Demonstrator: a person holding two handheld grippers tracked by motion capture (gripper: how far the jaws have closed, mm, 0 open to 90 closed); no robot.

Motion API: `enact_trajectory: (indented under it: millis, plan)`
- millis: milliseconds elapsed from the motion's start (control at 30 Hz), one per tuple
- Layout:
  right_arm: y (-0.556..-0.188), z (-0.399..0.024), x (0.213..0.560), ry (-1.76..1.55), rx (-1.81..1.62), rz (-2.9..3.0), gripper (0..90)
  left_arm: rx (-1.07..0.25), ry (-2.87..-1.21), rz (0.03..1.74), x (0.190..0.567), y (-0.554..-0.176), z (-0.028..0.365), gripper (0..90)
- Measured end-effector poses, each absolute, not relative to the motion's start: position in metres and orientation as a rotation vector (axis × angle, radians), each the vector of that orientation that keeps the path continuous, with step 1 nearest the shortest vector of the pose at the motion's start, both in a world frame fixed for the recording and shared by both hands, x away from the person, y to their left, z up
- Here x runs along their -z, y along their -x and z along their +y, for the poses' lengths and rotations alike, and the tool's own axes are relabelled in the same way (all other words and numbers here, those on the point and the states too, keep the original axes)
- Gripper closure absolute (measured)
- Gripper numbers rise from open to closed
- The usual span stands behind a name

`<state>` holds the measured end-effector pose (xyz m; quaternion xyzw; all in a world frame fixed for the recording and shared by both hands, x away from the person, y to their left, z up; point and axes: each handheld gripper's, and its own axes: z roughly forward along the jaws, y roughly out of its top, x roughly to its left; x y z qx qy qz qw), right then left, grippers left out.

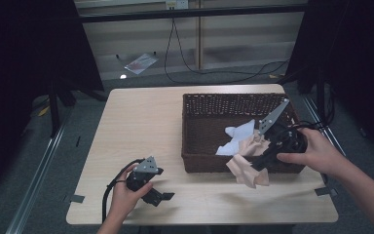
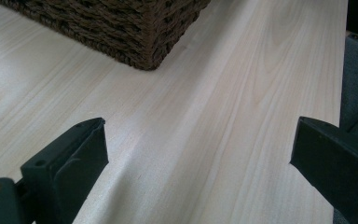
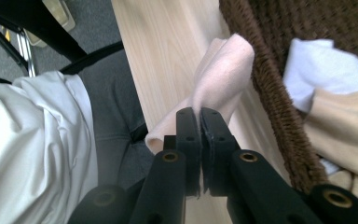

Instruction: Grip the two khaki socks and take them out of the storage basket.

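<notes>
Pink cloth (image 3: 219,79) clamped in my right gripper (image 3: 200,114), draped over wicker basket (image 1: 195,161) front rim. My left gripper (image 2: 198,149) resting on table (image 2: 242,93), jaws wide apart, nothing between.

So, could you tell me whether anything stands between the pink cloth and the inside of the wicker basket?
Only the basket's near wall: the pink cloth hangs over its rim, partly outside, pinched in the right hand-held gripper.

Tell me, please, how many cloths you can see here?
3. A white cloth lies in the basket, a beige cloth beside it, and a pink cloth hangs over the front rim. Others may lie hidden underneath.
</notes>
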<state>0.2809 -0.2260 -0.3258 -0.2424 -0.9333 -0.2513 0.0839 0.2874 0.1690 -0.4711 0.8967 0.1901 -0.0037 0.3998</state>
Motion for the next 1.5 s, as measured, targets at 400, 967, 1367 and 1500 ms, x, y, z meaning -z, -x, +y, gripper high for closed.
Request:
enact_trajectory:
  millis: [400, 967, 1367, 1500]
  plan:
    - [-0.293, -0.232, 0.326, 0.843, 0.756, -2.805, 43.2, 0.009, -2.264, 0.477, 0.471, -0.287, 0.169, 3.5]
    - [-0.35, -0.25, 0.359, 1.165, 0.705, -2.82, 27.2, 0.003, -2.255, 0.474, 0.472, -0.286, 0.168, 3.5]
    - [-0.372, -0.254, 0.392, 1.223, 0.62, -2.81, 25.7, 0.004, -2.267, 0.467, 0.472, -0.286, 0.167, 3.5]
    - [-0.377, -0.255, 0.401, 1.236, 0.603, -2.809, 24.0, 0.004, -2.269, 0.467, 0.472, -0.285, 0.167, 3.5]
